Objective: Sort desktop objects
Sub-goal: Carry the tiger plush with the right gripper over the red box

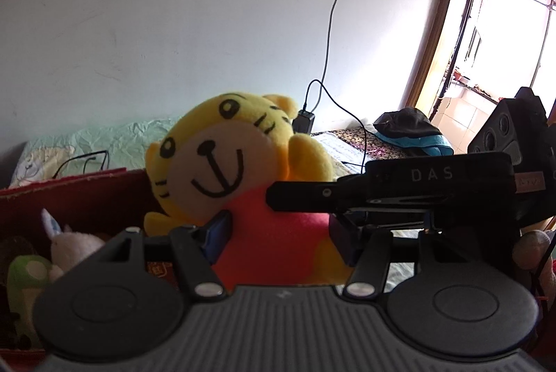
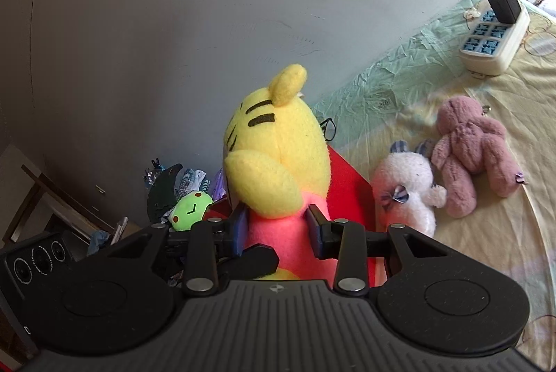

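Between both pairs of tongs, held clear above the red box: one yellow plush tiger with a cream face and a pink-red body, upright, long axis near vertical, head topmost.

Left gripper: half open, blue pads pressed on either side of the toy's pink-red middle; face turned toward this camera.

Right gripper: somewhat narrower, pads likewise pinching the pink-red waist, from the toy's side or back; its black body crosses the left view at the right. Both hands equally near; the toy is shared.

Surroundings, left to right:
- Green plush with pale spots and small white plush with a striped ear, low at left, seemingly inside the box.
- Red open cardboard box, directly beneath and behind the toy; judged the likely drop point, straight down.
- Black eyeglasses on the pale green crinkled sheet beyond the box.
- White plush with striped bows and mauve plush bear, touching, on the cream bed cover, unsorted.
- White power strip with black charger, far right, well apart.

Obstructions: none between toy and box; box rim close beneath.
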Demonstrator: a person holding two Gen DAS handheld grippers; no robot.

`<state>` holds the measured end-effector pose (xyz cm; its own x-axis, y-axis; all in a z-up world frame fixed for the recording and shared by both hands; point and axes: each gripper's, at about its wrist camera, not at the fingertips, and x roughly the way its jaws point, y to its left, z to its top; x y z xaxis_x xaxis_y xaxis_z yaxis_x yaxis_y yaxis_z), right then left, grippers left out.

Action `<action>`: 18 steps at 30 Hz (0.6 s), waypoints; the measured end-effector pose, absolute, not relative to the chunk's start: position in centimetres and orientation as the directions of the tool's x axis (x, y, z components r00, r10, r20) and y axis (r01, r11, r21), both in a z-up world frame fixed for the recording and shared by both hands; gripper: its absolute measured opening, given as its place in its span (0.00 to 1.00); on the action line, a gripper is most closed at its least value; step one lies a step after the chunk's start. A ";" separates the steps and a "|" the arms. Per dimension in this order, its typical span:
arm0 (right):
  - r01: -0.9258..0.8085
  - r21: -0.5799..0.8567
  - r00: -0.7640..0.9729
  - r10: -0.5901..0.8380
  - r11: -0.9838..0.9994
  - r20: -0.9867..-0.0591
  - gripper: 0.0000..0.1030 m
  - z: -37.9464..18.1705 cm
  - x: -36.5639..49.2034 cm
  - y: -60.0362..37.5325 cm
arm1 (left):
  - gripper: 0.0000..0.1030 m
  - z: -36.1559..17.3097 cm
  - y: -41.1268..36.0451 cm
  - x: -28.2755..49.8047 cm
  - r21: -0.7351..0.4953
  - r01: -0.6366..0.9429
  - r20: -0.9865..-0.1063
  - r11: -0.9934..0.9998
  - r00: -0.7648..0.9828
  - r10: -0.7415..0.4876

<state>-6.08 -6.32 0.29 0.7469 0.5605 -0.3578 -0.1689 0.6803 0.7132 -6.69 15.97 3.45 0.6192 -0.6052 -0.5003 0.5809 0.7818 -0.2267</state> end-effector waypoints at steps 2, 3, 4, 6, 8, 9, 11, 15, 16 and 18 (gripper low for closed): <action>-0.179 0.679 0.764 0.535 0.712 -0.360 0.37 0.9 -5.5 -4.8 | 0.59 3.3 17.6 -5.6 -0.272 0.579 -0.490 0.768 0.604 -0.629; -0.182 0.669 0.770 0.527 0.721 -0.358 0.37 1.1 -5.2 -4.2 | 0.59 3.2 18.3 -5.2 -0.292 0.578 -0.484 0.762 0.597 -0.639; -0.184 0.665 0.776 0.523 0.724 -0.354 0.37 1.2 -4.9 -3.8 | 0.59 3.2 18.9 -4.8 -0.310 0.576 -0.478 0.756 0.593 -0.648; -0.175 0.672 0.779 0.519 0.720 -0.353 0.37 1.2 -4.2 -3.1 | 0.59 3.1 19.7 -4.1 -0.320 0.575 -0.473 0.753 0.592 -0.652; -0.167 0.684 0.781 0.518 0.710 -0.347 0.37 1.3 -3.7 -2.5 | 0.59 3.2 20.4 -3.5 -0.327 0.575 -0.464 0.750 0.594 -0.657; -0.166 0.687 0.785 0.517 0.707 -0.343 0.36 1.4 -3.5 -2.3 | 0.59 3.3 20.7 -3.3 -0.333 0.576 -0.460 0.747 0.592 -0.662; -0.166 0.686 0.791 0.511 0.708 -0.335 0.36 1.7 -3.1 -1.7 | 0.59 3.6 20.9 -2.8 -0.320 0.585 -0.454 0.746 0.596 -0.662; -0.161 0.702 0.802 0.506 0.694 -0.317 0.36 1.9 -2.5 -0.8 | 0.59 3.9 21.6 -1.8 -0.296 0.599 -0.451 0.744 0.599 -0.662; -0.162 0.703 0.805 0.505 0.693 -0.313 0.35 2.0 -2.3 -0.6 | 0.59 4.0 21.7 -1.5 -0.290 0.603 -0.451 0.743 0.599 -0.662; -0.165 0.709 0.807 0.508 0.685 -0.303 0.32 2.2 -1.9 -0.2 | 0.58 4.2 22.1 -0.8 -0.287 0.606 -0.450 0.742 0.598 -0.663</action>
